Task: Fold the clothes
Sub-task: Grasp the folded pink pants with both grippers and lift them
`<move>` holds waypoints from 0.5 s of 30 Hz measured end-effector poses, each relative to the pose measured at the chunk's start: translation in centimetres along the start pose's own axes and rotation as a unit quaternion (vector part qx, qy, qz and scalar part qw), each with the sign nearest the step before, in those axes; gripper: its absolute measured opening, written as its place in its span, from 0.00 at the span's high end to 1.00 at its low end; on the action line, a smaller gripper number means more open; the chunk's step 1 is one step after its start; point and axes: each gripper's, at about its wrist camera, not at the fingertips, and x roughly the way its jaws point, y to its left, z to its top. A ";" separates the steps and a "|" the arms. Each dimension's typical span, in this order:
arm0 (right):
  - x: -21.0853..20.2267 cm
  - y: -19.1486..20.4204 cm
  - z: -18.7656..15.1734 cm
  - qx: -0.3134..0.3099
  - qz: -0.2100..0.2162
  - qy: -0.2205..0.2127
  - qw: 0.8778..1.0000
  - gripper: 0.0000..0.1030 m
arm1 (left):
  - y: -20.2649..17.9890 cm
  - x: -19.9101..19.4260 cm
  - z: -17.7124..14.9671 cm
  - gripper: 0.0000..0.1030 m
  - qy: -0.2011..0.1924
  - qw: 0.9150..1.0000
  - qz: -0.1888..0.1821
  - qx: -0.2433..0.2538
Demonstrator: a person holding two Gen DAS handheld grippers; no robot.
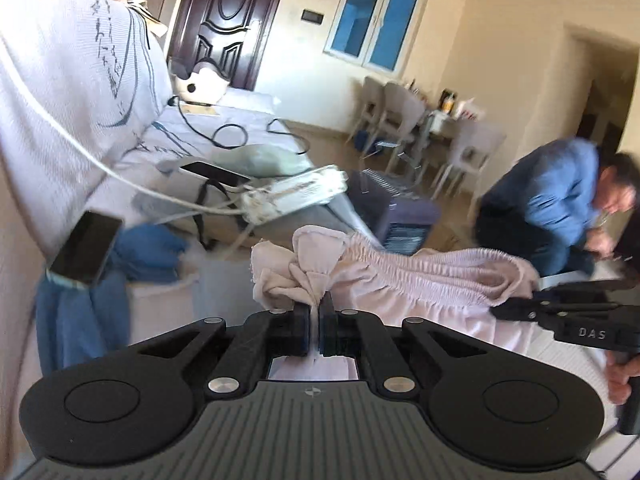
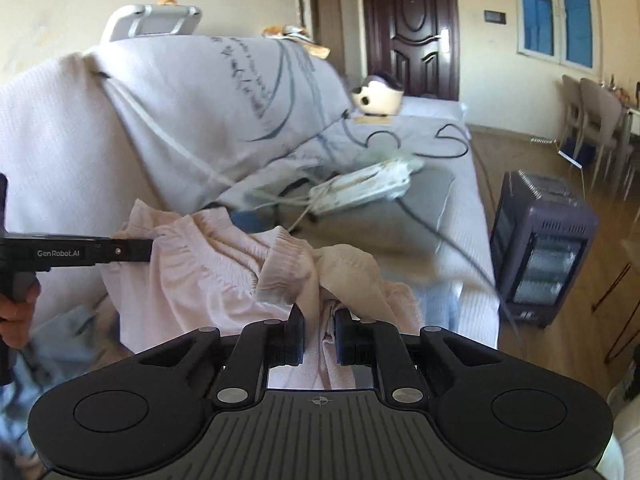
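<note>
Both grippers, left gripper [image 1: 316,312] and right gripper [image 2: 320,320], are pinching the pale pink, soft elastic-waisted garment [image 1: 420,276] at its gathered waistband, slung between them above the white-covered sofa [image 2: 200,92]; looks light, floppy, best held by the waistband corners.

support: sofa [image 2: 436,200], pale printed cover
on it: power strip [image 2: 360,190], black cables [image 2: 452,142], phone [image 1: 86,250], blue cloth [image 1: 148,250]
</note>
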 end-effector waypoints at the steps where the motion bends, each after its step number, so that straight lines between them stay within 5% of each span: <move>1: 1.4 -0.3 0.3 -0.004 -0.008 0.000 1.000 0.86 | 0.2 1.5 0.4 0.96 0.005 1.000 0.011 0.008; 8: 10.6 -2.8 -0.5 0.005 -0.029 0.047 0.998 0.85 | 1.6 10.8 -1.9 0.91 0.076 0.992 0.083 0.061; 15: 10.8 -5.3 -0.2 0.038 0.002 0.063 0.997 0.77 | 3.3 8.5 0.3 0.79 0.059 0.994 0.081 0.051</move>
